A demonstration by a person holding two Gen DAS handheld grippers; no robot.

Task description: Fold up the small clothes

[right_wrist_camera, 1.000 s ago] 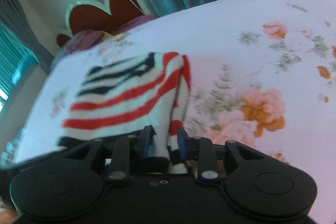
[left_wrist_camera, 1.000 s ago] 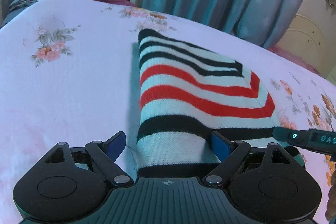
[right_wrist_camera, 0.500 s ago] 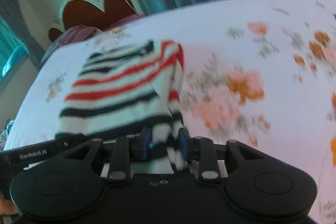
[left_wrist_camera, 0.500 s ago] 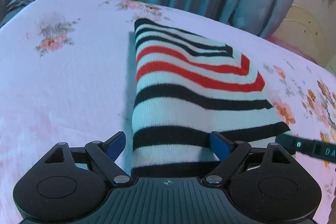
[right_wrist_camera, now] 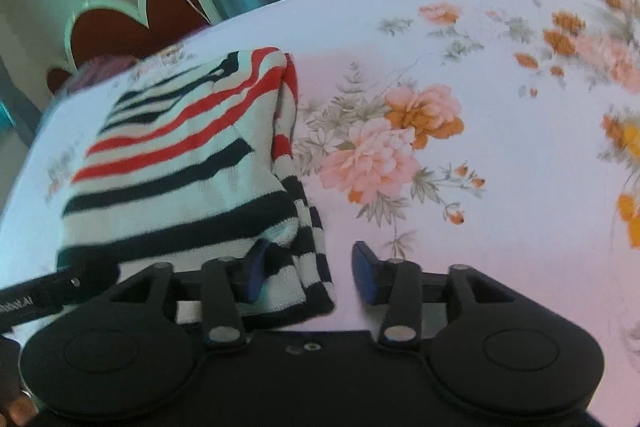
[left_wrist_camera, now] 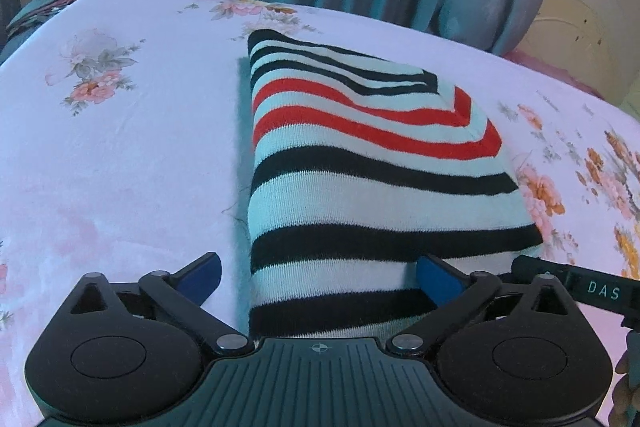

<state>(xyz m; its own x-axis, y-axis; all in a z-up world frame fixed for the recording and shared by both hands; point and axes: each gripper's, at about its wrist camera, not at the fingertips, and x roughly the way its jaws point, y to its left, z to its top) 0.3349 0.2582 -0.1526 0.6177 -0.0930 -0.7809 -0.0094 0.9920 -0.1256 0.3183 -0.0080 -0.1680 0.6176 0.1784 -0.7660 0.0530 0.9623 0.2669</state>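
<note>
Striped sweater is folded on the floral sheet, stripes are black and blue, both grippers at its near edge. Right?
Not quite: the striped sweater's stripes are black and red, not blue, clear in the left wrist view. It does lie folded on the floral sheet, both grippers at its near edge.

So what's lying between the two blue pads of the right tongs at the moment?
In the right wrist view, the near corner of the folded black, white and red striped knit garment lies beside the left pad; bare floral bedsheet fills the rest. The opening tongs grip nothing.
</note>
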